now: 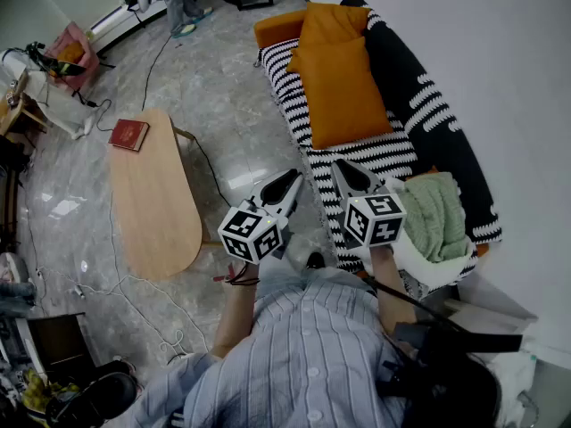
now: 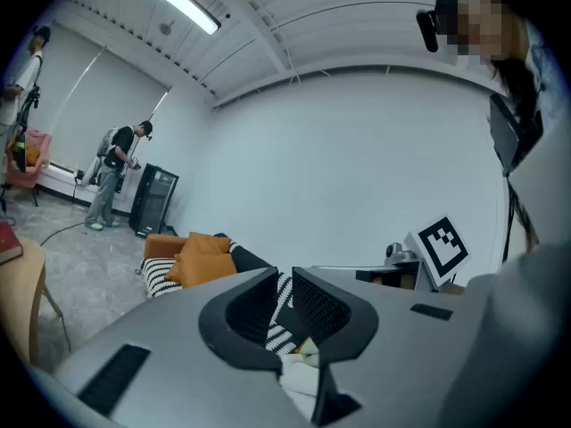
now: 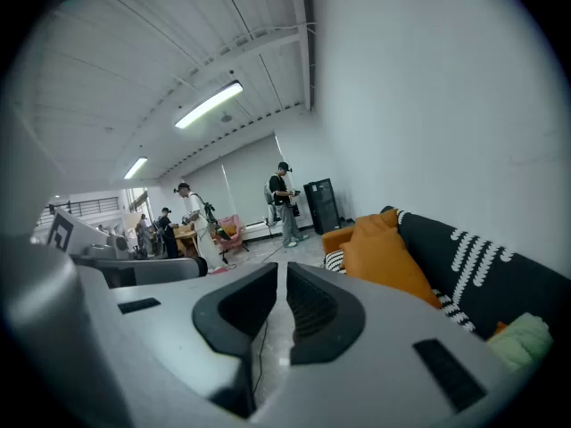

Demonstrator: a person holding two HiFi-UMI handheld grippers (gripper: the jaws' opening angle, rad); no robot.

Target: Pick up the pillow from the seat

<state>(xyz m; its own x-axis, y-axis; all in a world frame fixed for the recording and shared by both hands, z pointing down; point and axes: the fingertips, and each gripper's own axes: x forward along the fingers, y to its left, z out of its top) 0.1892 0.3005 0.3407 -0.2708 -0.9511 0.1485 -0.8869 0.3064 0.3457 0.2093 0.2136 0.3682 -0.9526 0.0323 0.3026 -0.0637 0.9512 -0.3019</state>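
Pillow (image 1: 343, 92), plump orange, lies on striped seat (image 1: 375, 154); left claw (image 1: 293, 178) and right claw (image 1: 343, 165) pinched together.

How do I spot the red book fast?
Find the long oval wooden table on the grey floor, left of the striped sofa. The red book lies flat at its far end, the only thing on the tabletop.

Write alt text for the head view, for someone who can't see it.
Two shut, empty grippers, left gripper and right gripper, are held side by side before a black-and-white striped sofa bearing two orange pillows and a green blanket. A red book lies on an oval wooden table to the left.
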